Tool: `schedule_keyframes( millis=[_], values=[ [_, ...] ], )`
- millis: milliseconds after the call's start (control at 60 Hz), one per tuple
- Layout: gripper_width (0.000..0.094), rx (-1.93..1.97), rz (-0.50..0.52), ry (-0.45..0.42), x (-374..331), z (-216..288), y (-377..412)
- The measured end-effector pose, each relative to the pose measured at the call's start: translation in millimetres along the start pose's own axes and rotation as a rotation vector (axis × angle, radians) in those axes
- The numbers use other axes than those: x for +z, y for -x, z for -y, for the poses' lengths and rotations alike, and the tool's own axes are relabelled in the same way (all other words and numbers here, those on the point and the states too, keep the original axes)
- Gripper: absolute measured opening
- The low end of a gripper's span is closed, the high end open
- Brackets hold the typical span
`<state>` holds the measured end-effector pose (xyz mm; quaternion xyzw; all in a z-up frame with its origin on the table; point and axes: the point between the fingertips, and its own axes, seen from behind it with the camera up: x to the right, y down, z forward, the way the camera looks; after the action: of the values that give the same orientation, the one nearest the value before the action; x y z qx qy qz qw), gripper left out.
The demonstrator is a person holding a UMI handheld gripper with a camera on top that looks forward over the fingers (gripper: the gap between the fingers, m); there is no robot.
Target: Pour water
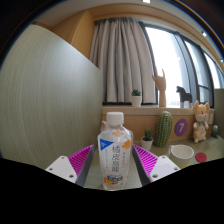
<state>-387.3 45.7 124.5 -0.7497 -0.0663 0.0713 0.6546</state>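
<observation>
A clear plastic bottle (115, 150) with a white cap and a white and orange label stands upright between my fingers, close to the camera. My gripper (114, 170) is shut on the bottle, with the magenta pads (82, 158) pressed against its lower sides. The bottle's base is hidden behind the gripper body. A white bowl (182, 152) sits on the table to the right, beyond the right finger.
Behind the bowl are a green ribbed cactus-like object (165, 128), a purple cup (181, 127) and a plush toy (202, 120). A potted plant (136, 97) and animal figures (160, 85) stand on the window ledge. A pale wall panel (40, 100) rises at left.
</observation>
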Motion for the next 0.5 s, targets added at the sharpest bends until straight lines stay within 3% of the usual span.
schedule_keyframes(
  millis=[83,167,367,500],
  values=[
    [0.0739,-0.025,-0.001,-0.001,12,-4,3],
    [0.0549,-0.042,-0.003,-0.006,18,-5,3],
    [0.0352,-0.016,-0.017,-0.037,13,-4,-1],
    [0.0352,0.018,-0.016,-0.046,13,-3,-5]
  ],
)
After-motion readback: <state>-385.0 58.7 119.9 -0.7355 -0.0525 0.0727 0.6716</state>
